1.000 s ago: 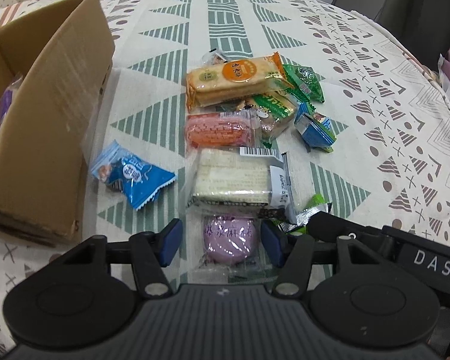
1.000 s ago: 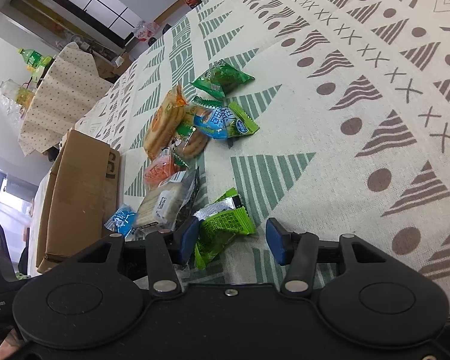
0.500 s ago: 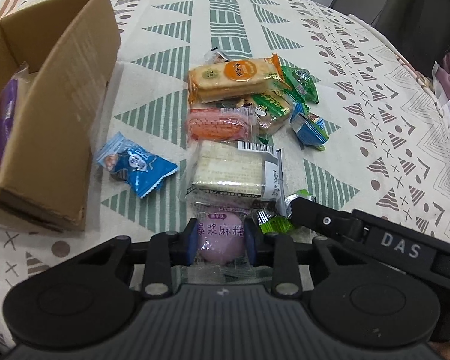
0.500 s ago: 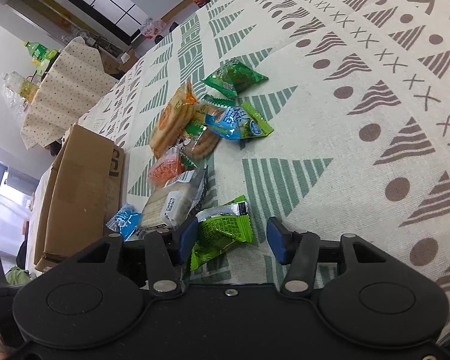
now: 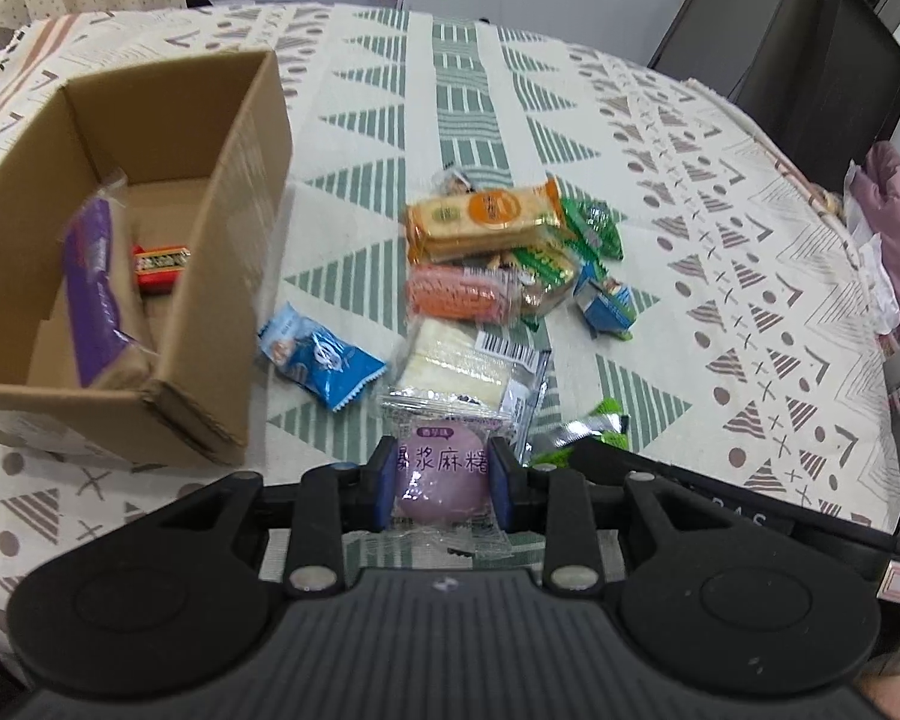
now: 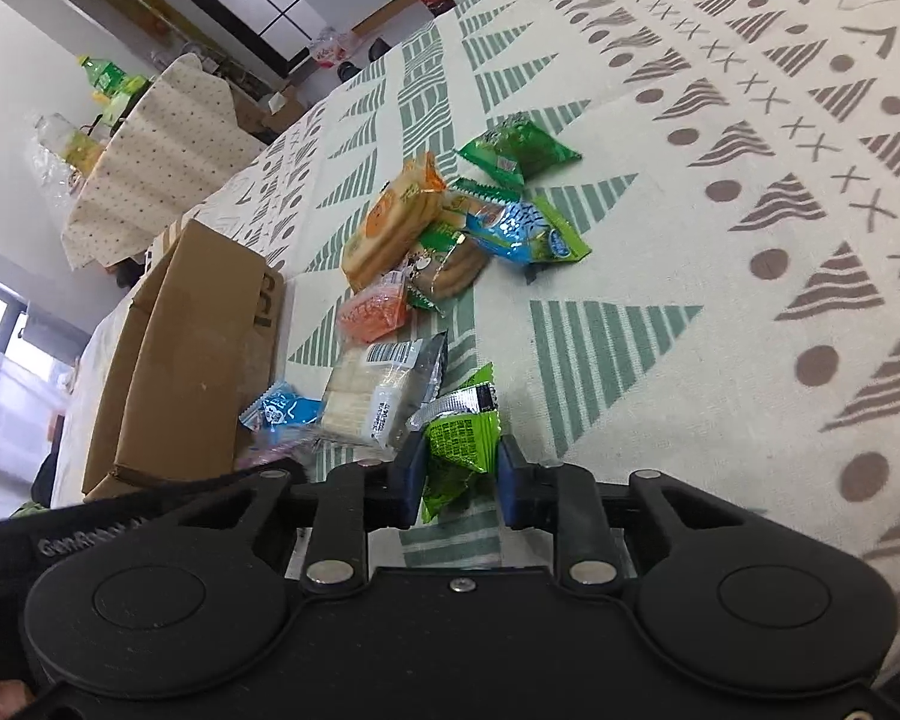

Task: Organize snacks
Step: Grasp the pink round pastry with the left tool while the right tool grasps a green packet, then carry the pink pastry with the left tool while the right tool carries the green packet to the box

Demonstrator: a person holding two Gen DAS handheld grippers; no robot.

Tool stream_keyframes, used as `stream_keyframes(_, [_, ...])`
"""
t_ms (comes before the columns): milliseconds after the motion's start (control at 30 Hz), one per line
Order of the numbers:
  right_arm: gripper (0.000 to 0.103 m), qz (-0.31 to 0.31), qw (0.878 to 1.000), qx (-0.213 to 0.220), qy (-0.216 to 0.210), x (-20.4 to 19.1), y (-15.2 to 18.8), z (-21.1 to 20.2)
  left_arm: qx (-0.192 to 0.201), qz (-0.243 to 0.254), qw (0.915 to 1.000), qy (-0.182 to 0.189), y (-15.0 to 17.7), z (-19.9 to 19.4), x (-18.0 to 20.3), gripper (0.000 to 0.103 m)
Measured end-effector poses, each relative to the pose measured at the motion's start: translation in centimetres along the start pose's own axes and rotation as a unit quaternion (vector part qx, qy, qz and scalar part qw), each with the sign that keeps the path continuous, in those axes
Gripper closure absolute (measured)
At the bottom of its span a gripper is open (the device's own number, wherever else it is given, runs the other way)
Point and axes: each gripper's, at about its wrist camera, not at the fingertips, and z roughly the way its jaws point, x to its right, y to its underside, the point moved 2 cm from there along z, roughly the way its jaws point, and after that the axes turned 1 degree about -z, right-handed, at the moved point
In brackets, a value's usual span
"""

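Patterned cloth with green and brown triangles is spread over the surface, on which everything is laid. An open cardboard box is seen at the left of the left wrist view, with a purple packet leaned against its inner wall and a small red bar lying on its floor. Right of the box, well apart from it, a heap of snacks is gathered: an orange cracker pack at the far end, a pink-orange packet just in front of it, and a white wafer pack nearer the cameras. A blue packet is placed between the box and the wafer pack.

The left gripper is held above the near edge of the heap, its fingers closed narrowly on a purple mochi packet, which appears raised off the cloth. The right gripper is seen just beside the wafer pack, its fingers pressed against both sides of a small green packet; whether that packet is lifted cannot be told.
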Motion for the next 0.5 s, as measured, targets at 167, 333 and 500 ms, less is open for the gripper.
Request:
stream_keyframes(167, [0.080, -0.007, 1.000, 0.016, 0.000, -1.0, 0.1, -1.4, 0.017, -0.002, 0.9999, 0.002, -0.3, -1.8, -0.6, 0.073])
stream_keyframes(333, [0.080, -0.019, 0.999, 0.031, -0.005, -2.7, 0.0, -2.6, 0.033, -0.006, 0.9994, 0.003, -0.7, -3.6, -1.5, 0.073])
stream_keyframes(500, [0.080, -0.026, 0.999, 0.046, -0.001, -4.4, -0.3, -3.4, 0.050, -0.013, 0.9986, 0.006, -0.9, -5.2, -2.7, 0.073])
